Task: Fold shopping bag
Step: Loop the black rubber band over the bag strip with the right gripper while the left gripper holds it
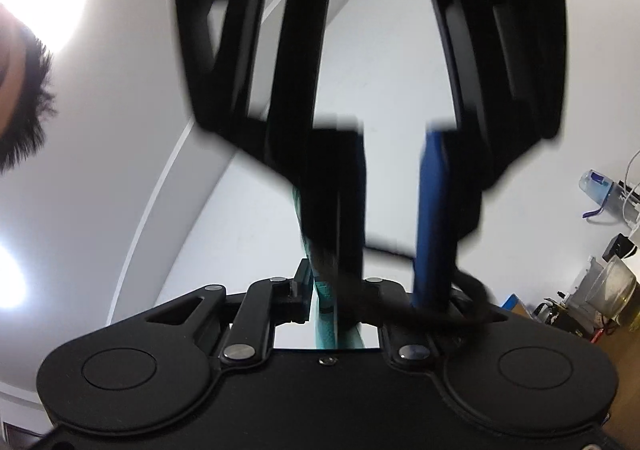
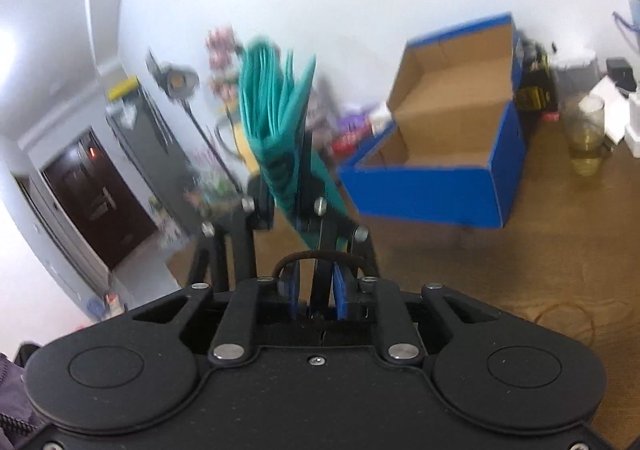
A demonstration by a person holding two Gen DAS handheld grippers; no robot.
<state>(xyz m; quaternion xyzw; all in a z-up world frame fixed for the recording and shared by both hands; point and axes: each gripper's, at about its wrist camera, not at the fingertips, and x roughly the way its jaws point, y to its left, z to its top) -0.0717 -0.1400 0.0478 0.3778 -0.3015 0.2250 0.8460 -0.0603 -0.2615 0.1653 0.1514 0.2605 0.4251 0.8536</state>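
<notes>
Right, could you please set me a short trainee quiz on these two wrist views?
1. True or false: the right gripper is clamped on the folded teal bag.
2. What colour is the outside of the open cardboard box? A red, B blue, C green.
3. Fill in: in the right wrist view, the box stands to the ___ of the bag.
Key: 1 true; 2 B; 3 right.

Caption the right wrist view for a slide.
Right gripper clamps a folded teal shopping bag upright, with an open blue cardboard box behind.
</notes>
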